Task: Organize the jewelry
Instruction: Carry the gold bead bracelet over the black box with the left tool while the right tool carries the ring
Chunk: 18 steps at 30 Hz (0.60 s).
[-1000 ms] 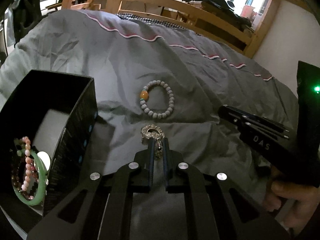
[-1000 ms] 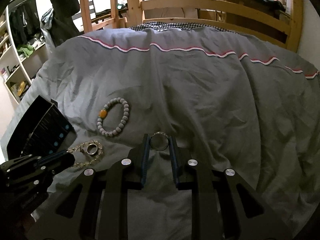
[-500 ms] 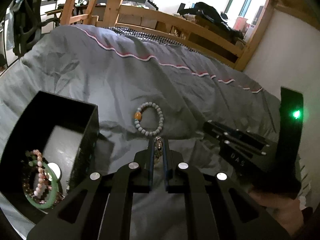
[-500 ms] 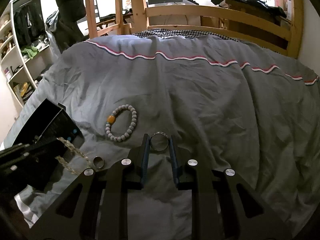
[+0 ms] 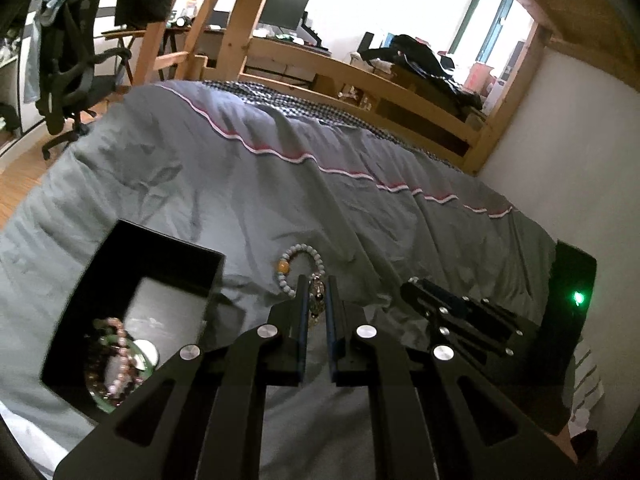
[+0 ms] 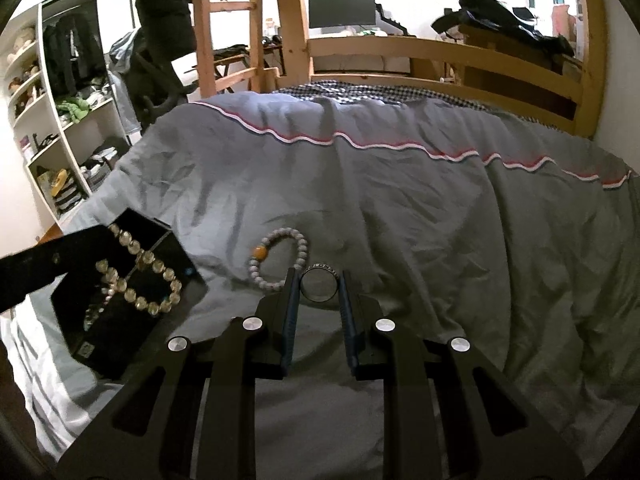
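While both fingers stay clamped | left gripper [image 5: 316,300]: limp crystal bracelet [image 6: 136,280], swings | right gripper [image 6: 319,286]: stiff slick ring [image 6: 319,285], you pinch its rim.

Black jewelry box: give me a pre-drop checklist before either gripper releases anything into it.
1. Left gripper shut on the clear crystal-bead bracelet: ok.
2. Right gripper shut on the silver metal ring: ok.
3. Black jewelry box open, with floor space beside the green bangle and pink bead bracelets: ok.
4. Crystal-bead bracelet hangs in front of the box in the right wrist view; whether over the opening: cannot tell.
5. Ring over the box: not ok, it is above the grey duvet.
6. Grey bead bracelet with an orange bead collected: not ok, it lies on the duvet.
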{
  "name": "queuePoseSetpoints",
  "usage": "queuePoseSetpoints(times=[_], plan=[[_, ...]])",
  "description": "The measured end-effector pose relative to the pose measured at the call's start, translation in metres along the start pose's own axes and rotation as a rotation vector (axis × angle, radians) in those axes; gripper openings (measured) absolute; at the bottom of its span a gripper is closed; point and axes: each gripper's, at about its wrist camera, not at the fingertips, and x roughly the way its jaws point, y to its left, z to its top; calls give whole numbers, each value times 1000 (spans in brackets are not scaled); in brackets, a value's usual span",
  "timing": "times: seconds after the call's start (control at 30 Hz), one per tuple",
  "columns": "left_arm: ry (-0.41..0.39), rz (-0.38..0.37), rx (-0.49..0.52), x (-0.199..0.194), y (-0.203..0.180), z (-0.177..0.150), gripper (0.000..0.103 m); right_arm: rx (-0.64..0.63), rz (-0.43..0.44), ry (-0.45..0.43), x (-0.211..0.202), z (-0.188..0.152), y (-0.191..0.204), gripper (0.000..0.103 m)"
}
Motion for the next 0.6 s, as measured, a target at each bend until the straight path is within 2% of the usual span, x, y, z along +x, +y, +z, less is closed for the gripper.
queuePoseSetpoints(times=[0.2,0.37,0.6], plan=[[-37,38,-3,-18,7,9,7,-33,45,-10,-7,4,23,21],[-30,81,-26,-19,21,12,7,-79,80,-11,-8,8,48,20],[-48,173,-72,-25,51,16,7,-133,158,-29,-9,16,85,20]])
